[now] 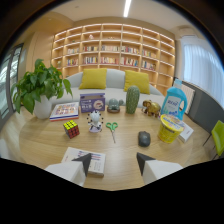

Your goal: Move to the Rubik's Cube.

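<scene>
Steering my spread gripper (114, 161) left toward the cube (71, 128), I could clip the box (86, 161) just ahead of its fingers

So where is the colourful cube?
The Rubik's Cube sits on the table, beyond the left finger, between the plant pot and small robot toy.

On the wooden tabletop (45, 137): a potted plant (39, 90), green-handled scissors (112, 127), a grey mouse (144, 138), a yellow tub (170, 128), a blue bottle (174, 104), and what may be a cactus ornament (132, 99).
</scene>
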Available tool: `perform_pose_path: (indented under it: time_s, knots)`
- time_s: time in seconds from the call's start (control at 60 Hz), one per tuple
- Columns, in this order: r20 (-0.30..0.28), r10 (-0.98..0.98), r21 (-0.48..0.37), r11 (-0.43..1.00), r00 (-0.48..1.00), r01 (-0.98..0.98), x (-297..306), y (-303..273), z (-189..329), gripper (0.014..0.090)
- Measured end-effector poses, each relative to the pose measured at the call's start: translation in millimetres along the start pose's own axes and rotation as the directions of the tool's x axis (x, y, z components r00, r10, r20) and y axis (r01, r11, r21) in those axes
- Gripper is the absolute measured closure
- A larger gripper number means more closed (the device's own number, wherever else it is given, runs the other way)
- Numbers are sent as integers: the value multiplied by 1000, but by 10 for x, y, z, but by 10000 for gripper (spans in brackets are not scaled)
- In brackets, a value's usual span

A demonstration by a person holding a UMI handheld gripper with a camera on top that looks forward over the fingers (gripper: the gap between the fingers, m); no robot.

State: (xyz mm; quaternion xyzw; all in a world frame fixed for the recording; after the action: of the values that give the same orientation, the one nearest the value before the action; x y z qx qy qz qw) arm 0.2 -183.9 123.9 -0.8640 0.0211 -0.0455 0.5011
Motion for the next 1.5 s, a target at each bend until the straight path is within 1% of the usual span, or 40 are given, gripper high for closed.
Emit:
perform_pose_path:
  time_s: [0.25,0.317,0.383,0.467,0.617,0.783,0.967,1.117,1.283,1.5]
  knots:
    - [-39,-24,9,1000,999,25,-19,-11,-233,184]
    - [-38,-30,13,999,999,30,-89,-4,-315,186]
    - [-29,-32,15,999,999,32,-243,7,-380,183]
    - [-2,-34,15,999,999,34,-482,29,-448,185]
    - [46,-47,29,999,998,45,-1018,-24,-394,182]
    - [93,-59,32,998,994,56,-1552,-121,-69,184]
    - [104,-46,2,999,993,47,-1866,-180,484,185]
    - [92,-33,-20,999,995,35,-1917,-233,953,184]
    - [87,-25,-45,999,996,29,-1924,-252,1355,181]
    - [86,-18,-75,997,996,25,-1908,-193,1630,184]
